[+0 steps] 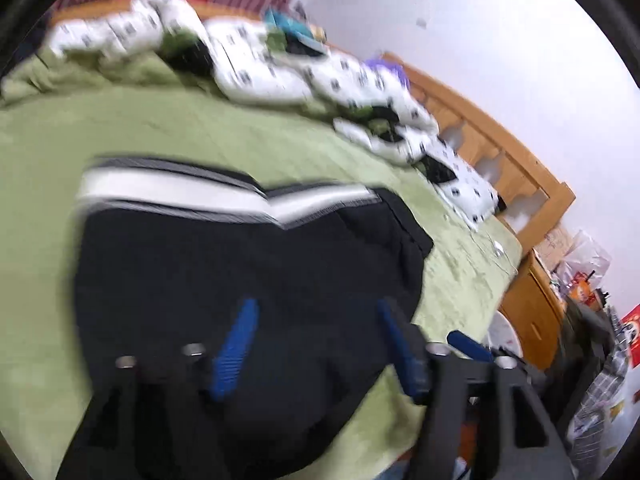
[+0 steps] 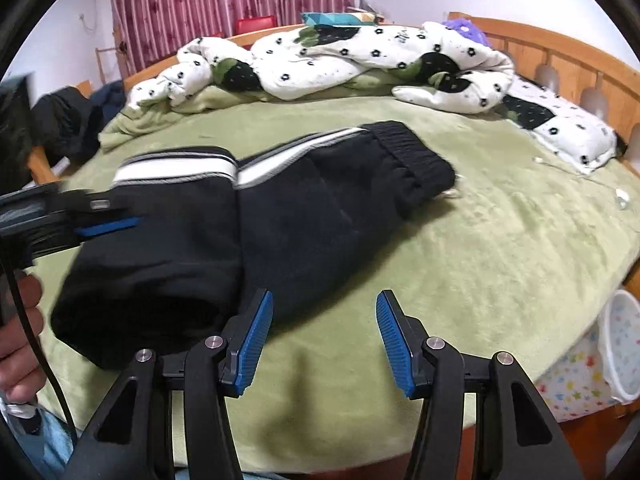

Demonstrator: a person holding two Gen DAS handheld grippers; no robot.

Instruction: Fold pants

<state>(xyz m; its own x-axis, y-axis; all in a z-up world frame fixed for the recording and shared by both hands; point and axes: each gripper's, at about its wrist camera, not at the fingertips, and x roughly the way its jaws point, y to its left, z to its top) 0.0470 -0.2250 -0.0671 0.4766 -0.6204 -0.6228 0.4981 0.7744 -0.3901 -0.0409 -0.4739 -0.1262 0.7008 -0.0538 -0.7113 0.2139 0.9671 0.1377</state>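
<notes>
- On the green bed blanket (image 2: pixel 480 248), near its front edge, lie the black pants (image 2: pixel 288 216), folded over so one layer sits on top of the other, white and grey side stripes (image 2: pixel 180 168) running along the far edge.
- Their ribbed elastic waistband (image 2: pixel 412 160) points off toward the headboard side, flat on the blanket.
- Left hand-held gripper (image 1: pixel 316 344) hovers over the dark fabric, blue pads spread apart and released, nothing between them; that view is blurred, so whether a pad grazes the cloth, can't tell.
- From the right wrist view, that same left hand-held gripper (image 2: pixel 108 226) comes in from the left edge, over the folded upper layer.
- Right hand-held gripper (image 2: pixel 324 334) is wide apart too, released; its left pad (image 2: pixel 254 344) sits just at the near edge of the pants, the right pad over bare blanket.
- Behind it all, a white flower-print duvet (image 2: pixel 360 60) is heaped along the back of the bed, against the wooden headboard (image 2: pixel 568 64).
- Pink curtains (image 2: pixel 224 0) hang at the far wall, and a patterned bin (image 2: pixel 624 344) stands beside the bed on the right.
</notes>
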